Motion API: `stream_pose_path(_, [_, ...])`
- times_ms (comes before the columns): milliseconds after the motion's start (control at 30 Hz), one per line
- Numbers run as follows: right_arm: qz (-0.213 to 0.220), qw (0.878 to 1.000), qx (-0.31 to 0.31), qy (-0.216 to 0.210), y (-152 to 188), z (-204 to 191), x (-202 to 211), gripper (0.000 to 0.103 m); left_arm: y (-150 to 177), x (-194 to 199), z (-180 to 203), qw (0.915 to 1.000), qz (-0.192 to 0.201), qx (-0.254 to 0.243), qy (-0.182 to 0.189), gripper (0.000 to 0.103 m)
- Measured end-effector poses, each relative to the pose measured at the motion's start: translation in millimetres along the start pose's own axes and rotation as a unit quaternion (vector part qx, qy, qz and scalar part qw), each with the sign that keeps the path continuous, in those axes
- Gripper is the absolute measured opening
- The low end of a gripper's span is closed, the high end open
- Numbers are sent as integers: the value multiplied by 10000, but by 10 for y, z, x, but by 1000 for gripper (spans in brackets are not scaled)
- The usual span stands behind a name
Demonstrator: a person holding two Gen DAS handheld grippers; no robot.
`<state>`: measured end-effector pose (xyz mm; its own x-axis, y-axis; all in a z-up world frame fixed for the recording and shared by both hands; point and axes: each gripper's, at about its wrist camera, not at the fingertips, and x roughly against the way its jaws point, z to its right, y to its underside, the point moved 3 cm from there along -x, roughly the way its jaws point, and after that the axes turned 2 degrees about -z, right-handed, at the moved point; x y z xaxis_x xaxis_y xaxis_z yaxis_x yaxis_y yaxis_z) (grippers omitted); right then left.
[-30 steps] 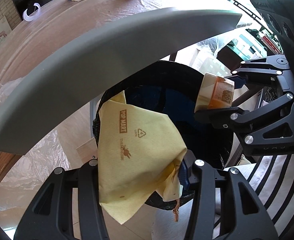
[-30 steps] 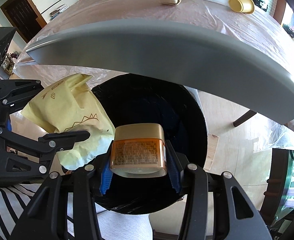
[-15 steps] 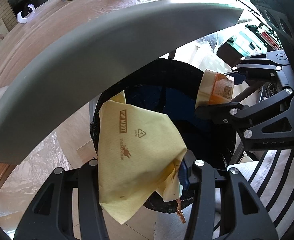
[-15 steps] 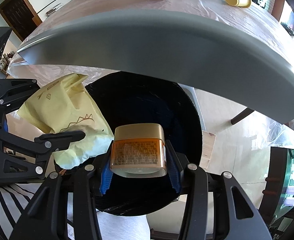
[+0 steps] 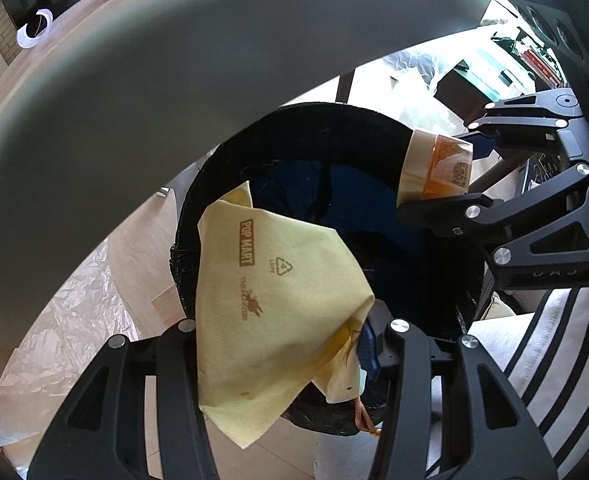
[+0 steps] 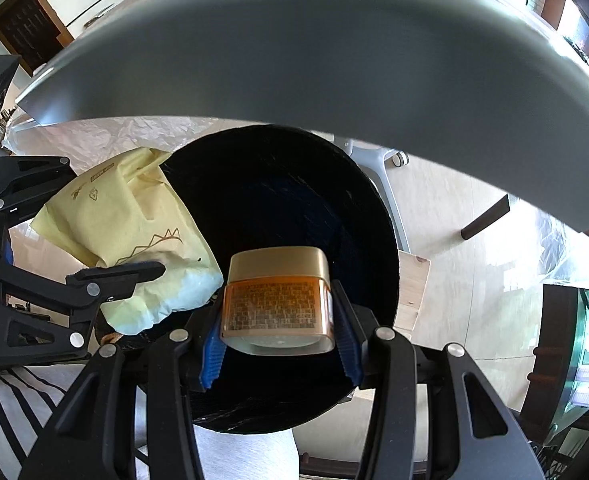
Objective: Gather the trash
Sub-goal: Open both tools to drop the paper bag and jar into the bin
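Where the grey table edge (image 6: 294, 60) overhangs, the bin (image 6: 294, 200) gapes.

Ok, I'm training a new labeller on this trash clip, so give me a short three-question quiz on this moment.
1. True or false: the right gripper is shut on the jar.
2. What does the left gripper hold? A) yellow bag B) cup C) box
3. Fill in: both items hang over the open black ____.

Key
1. True; its blue pads clamp the jar's sides.
2. A, the yellow bag.
3. bin, which stands below the grey table edge.
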<state>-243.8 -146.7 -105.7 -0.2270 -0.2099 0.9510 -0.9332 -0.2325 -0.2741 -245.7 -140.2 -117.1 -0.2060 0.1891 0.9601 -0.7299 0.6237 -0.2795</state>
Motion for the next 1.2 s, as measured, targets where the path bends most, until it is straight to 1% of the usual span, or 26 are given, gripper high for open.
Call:
stream_pose_path(267, [-95,9999,-27,22,7,-3,-59,46,-15,-93,41,9999,-85,-68,-62,50])
stream_pose_path(333, [-81,9999,-45,-74,2,-14,-48,46,-17,-78,68,9999,-42,-147,5,54])
stream_pose_path(367, [-71,9999,-70,-101,1,-13,-36,46,-21,-72,78,9998,-33,-181,-69,58])
stream_pose_path(400, [-75,9999,-88,-98,3,-4,-33,52,-21,-65,89,9997,-18,-215,-126,60])
stream_pose_path(433, [-65,9999,-118,-104,3,4,-19,60,-26,-64,89,9996,0,-234,-152,63])
stream_pose_path(533, [28,9996,-238,-161,-4,37,67,64,-21,-43,70,9999,31,-133,-96,63])
stream_pose_path(567, [55,9995,-257,-162,-5,45,96,66,-15,-26,49,9999,52,-79,-59,65])
stream_pose_path(600, [82,9995,-271,-158,-4,51,124,70,-13,2,24,10000,87,10,7,68])
stream_pose_path(633, [120,9994,-299,-161,1,64,170,72,-2,24,-1,9999,119,67,49,75])
stream_pose_path(700, [153,9990,-351,-215,16,79,266,72,14,114,-42,9994,208,186,204,75])
stream_pose_path(800, [368,9986,-252,-294,33,57,540,72,39,358,-53,9979,423,214,434,75])
stream_pose_path(867, [687,9972,21,-299,23,-9,844,72,37,644,-25,9951,736,129,648,75])
stream_pose_path(900, [886,9955,173,-294,8,-45,1002,72,21,839,-22,9919,964,101,820,75])
stream_pose_path(933, [1050,9937,279,-264,-13,-68,1123,74,-1,974,-34,9893,1129,88,917,77])
stream_pose_path(967, [1250,9913,372,-179,-62,-79,1257,77,-34,1107,-50,9865,1311,90,972,84])
stream_pose_path(1000, [1408,9891,410,-102,-131,-61,1341,83,-86,1287,-112,9824,1592,130,974,87])
stream_pose_path(1033, [1661,9852,418,44,-199,-38,1461,90,-123,1392,-169,9797,1767,182,934,93])
stream_pose_path(1067, [1895,9809,375,219,-261,8,1551,94,-181,1506,-270,9762,1975,286,851,98])
stream_pose_path(1100, [2110,9762,314,394,-324,55,1609,99,-264,1615,-409,9718,2210,486,662,100])
stream_pose_path(1133, [2365,9695,216,610,-418,121,1674,99,-323,1672,-515,9684,2356,648,499,101])
stream_pose_path(1167, [2473,9661,123,736,-509,193,1693,99,-391,1711,-650,9640,2505,827,326,101])
stream_pose_path(1200, [2496,9650,25,808,-592,268,1697,99,-466,1715,-809,9608,2568,1039,100,101])
